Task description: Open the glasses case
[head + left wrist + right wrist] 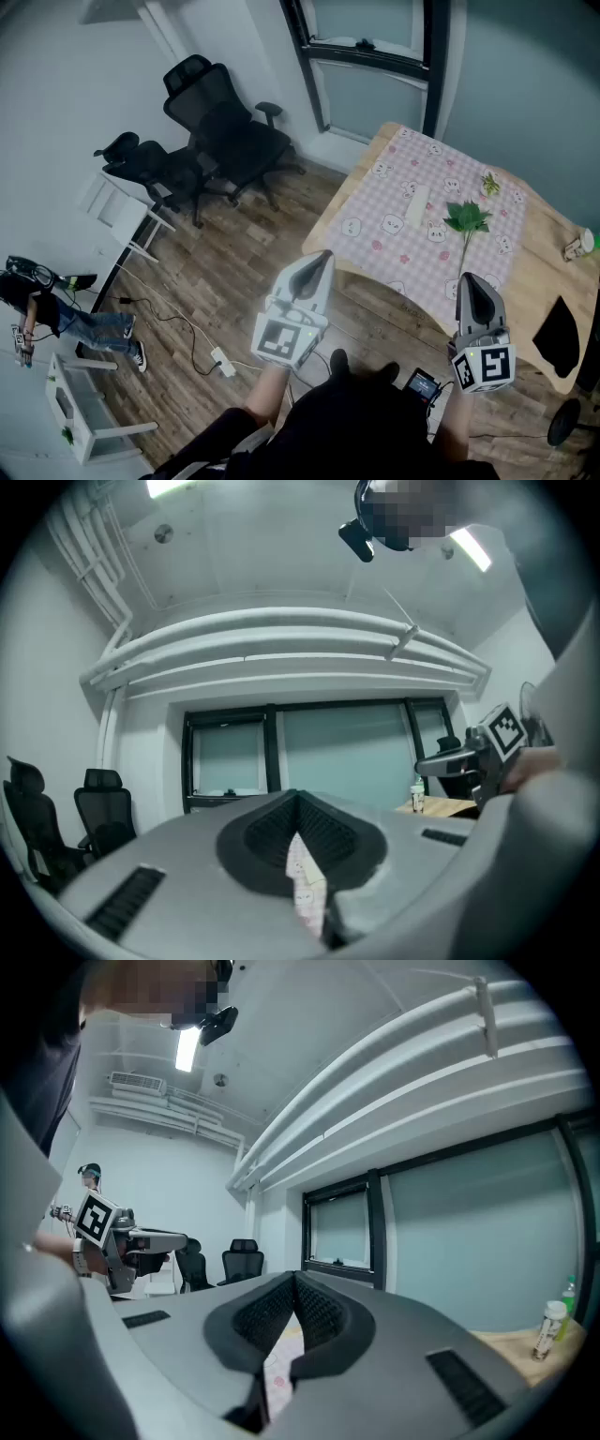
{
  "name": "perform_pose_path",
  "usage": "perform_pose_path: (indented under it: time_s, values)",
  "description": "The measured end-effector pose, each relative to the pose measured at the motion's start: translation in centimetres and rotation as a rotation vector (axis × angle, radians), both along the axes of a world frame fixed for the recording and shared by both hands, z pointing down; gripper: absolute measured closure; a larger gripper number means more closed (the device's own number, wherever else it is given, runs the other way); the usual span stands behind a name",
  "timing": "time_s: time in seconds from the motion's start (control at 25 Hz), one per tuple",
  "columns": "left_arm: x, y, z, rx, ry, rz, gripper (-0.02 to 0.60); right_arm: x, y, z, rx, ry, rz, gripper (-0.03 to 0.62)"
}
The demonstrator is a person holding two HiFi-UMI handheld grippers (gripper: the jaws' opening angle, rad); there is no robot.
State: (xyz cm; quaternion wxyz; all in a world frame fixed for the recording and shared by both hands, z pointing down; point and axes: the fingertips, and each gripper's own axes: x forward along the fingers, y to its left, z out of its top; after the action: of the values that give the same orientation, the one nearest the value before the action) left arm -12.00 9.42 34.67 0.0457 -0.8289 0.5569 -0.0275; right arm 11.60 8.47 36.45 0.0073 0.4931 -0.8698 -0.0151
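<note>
The table (548,281) carries a pink checked cloth (394,202). On the cloth lie a pale cream oblong thing (415,203) and a green leafy sprig (467,220). A flat black thing (561,336) rests on bare wood near the table's right edge. I cannot tell which of these is the glasses case. My left gripper (323,255) (298,803) hangs level over the floor just off the table's near left edge, jaws together and empty. My right gripper (466,279) (295,1288) is held level above the cloth's near edge, also shut on nothing. Both are well short of the things on the table.
A small bottle (581,246) (547,1326) stands at the table's far right. Two black office chairs (220,127) and a white rack (117,211) stand to the left on the wood floor. A person (47,314) stands far left. A cable with a power strip (223,361) crosses the floor.
</note>
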Motion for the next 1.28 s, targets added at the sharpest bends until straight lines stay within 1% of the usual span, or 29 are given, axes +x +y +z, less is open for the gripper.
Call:
perform_pose_path:
  time_s: [0.2,0.36,0.52,0.64,0.68,0.76,0.88,1.0,1.08,1.16,1.28]
  values:
    - [0.2,-0.2,0.2,-0.001,-0.004,0.008,0.583,0.3,-0.1,-0.1,-0.003,0.001,0.01,0.577]
    - [-0.7,0.0,1.3,-0.043,-0.04,-0.012,0.583,0.1,0.1,0.0,-0.001,0.001,0.009,0.577]
    - [-0.1,0.0,0.6,-0.029,-0.005,-0.009,0.583,0.1,0.4,0.3,-0.011,0.001,-0.009,0.577]
    - [-0.2,-0.2,0.5,0.003,-0.015,-0.02,0.583,0.1,0.0,1.5,-0.046,0.053,-0.037,0.577]
    - [-0.3,-0.2,0.6,0.006,-0.017,-0.031,0.583,0.4,-0.1,1.8,-0.048,0.055,-0.033,0.577]
    - [-0.1,-0.3,0.1,0.005,-0.006,-0.055,0.583,1.5,-0.6,2.0,-0.048,0.03,-0.018,0.577]
    - [0.6,-0.7,-0.7,0.009,-0.01,-0.078,0.583,3.5,-1.5,2.5,-0.052,-0.002,0.005,0.577]
    - [0.9,-1.5,-0.9,0.02,-0.023,-0.089,0.583,4.6,-2.7,3.3,-0.063,-0.026,0.009,0.577]
    - [1.1,-2.2,-0.4,0.01,-0.02,-0.09,0.583,5.1,-3.6,3.9,-0.077,-0.022,0.017,0.577]
    - [1.3,-3.9,0.3,-0.003,-0.019,-0.083,0.583,5.4,-5.0,4.3,-0.078,-0.003,0.041,0.577]
    - [1.4,-7.4,1.0,-0.028,0.008,-0.051,0.583,5.4,-7.6,4.4,-0.061,0.023,0.098,0.577]
